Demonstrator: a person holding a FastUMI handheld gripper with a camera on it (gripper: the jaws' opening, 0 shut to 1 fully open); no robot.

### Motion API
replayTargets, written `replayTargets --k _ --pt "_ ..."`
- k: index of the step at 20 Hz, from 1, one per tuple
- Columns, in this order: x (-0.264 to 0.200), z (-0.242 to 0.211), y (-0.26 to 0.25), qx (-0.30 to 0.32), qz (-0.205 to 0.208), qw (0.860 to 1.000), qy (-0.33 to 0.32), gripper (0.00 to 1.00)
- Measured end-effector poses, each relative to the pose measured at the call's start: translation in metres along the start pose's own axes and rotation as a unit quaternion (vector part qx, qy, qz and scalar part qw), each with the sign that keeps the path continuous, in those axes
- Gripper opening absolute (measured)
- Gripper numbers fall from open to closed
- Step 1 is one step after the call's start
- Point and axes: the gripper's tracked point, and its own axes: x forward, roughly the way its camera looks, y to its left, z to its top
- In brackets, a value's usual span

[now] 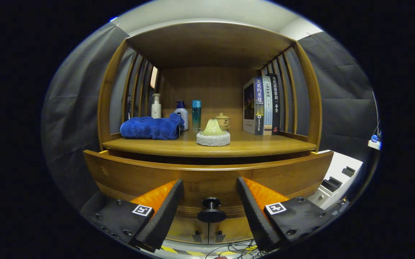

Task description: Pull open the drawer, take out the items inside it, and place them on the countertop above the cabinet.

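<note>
- Straddling the drawer's knob (pixel 211 210), the gripper (pixel 210 180) has its fingers well apart, one at 9 o'clock of the knob and one at 3 o'clock, neither touching it
- The drawer (pixel 139 172) sits at 12 o'clock of the knob, its wide wooden front directly under the countertop (pixel 264 145); a dark gap runs between the front's top edge and the countertop, and its inside is hidden, so whether anything lies in it cannot be told
- On the countertop, at 12 o'clock beyond the fingers, a yellow cone (pixel 213 127) rests on a white pad (pixel 213 139); a blue towel (pixel 151 127) lies at 10 o'clock, three bottles (pixel 182 113) and a lidded cup (pixel 222 120) stand behind, and books (pixel 263 106) stand upright at 2 o'clock
- Judged from this, the step in hand is the grip on the knob for the pull; how far out the drawer already stands is not settled by this view
- The next move calls for both fingers closing squarely on the knob's narrow stem behind its disc, then a straight, level pull toward the person, as a skewed pull could slip off the small round knob
</note>
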Motion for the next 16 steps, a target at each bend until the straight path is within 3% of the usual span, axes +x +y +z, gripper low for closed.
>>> replayTargets --k 7,16 --pt "0.034 0.005 0.000 -0.001 0.000 1.000 0.000 0.98" --pt "0.040 0.008 0.002 -0.010 -0.005 1.000 -0.009 0.98"
